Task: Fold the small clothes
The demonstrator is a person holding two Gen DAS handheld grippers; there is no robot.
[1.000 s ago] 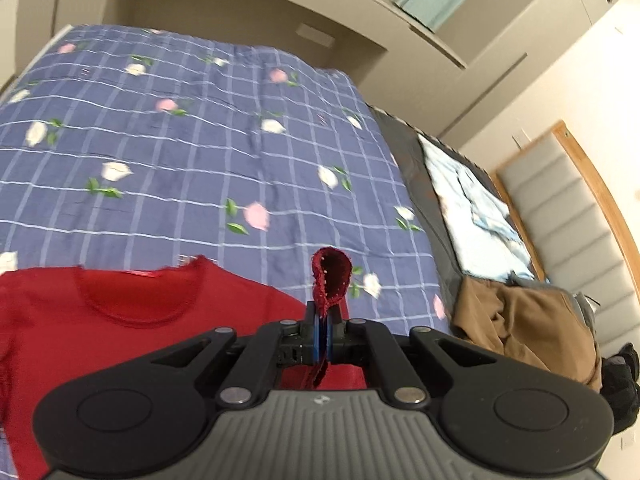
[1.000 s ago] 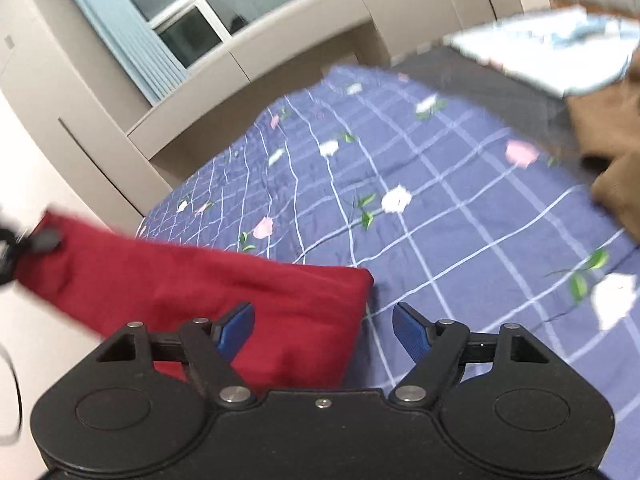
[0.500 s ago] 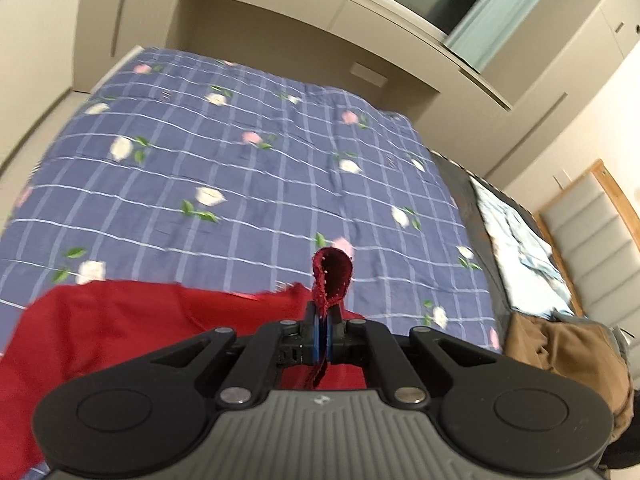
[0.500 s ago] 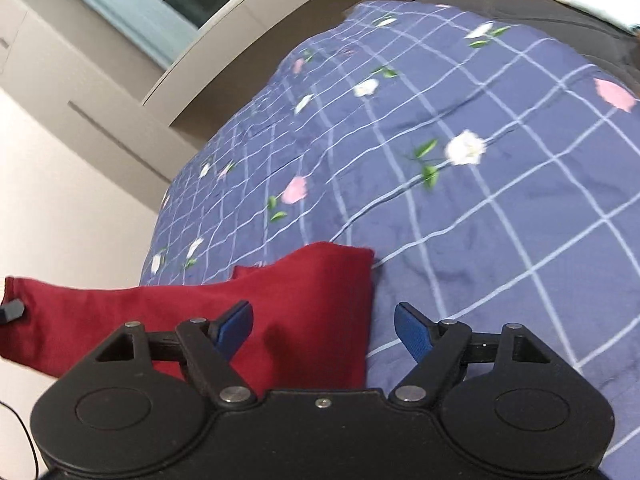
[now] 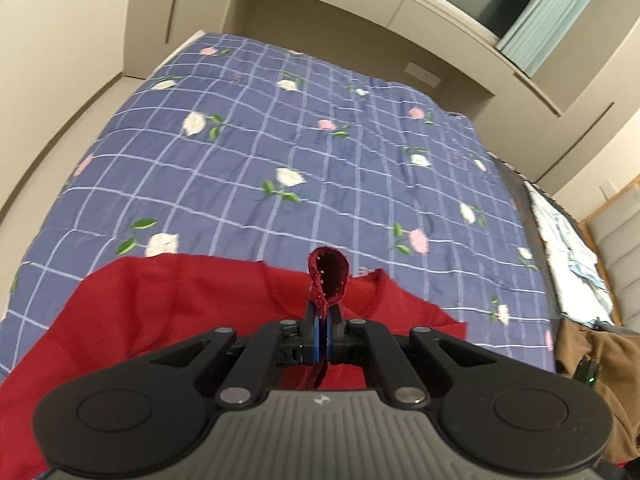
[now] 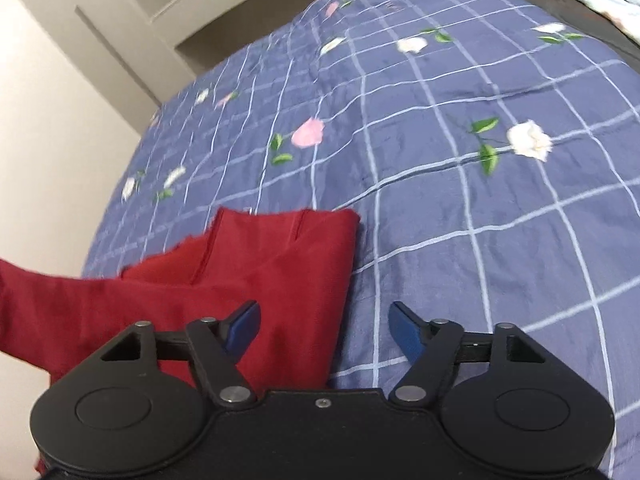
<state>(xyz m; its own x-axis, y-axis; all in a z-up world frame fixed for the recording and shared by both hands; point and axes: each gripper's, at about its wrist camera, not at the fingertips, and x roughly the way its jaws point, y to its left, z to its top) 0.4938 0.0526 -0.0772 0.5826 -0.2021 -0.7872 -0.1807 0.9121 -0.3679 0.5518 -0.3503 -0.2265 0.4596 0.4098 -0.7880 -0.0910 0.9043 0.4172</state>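
Note:
A red shirt (image 5: 172, 316) lies partly on the blue checked floral bedspread (image 5: 320, 168). My left gripper (image 5: 322, 320) is shut on a fold of the red shirt, and a loop of red cloth (image 5: 328, 276) sticks up between its fingers. In the right wrist view the red shirt (image 6: 276, 280) lies folded over itself, with its right edge straight on the bedspread (image 6: 480, 200). My right gripper (image 6: 324, 330) is open and empty, just above the shirt's right edge; its left finger (image 6: 242, 324) is over the cloth.
A brown garment (image 5: 600, 360) lies at the right of the bed, with a light blue garment (image 5: 568, 248) beyond it on a dark sheet. A padded headboard (image 5: 616, 248) is at the far right. Beige cabinets (image 5: 360, 20) stand behind the bed.
My left gripper has swung left with the shirt still pinched, so more of the bed's left side shows. My right gripper has come lower and closer to the shirt's right edge, still open.

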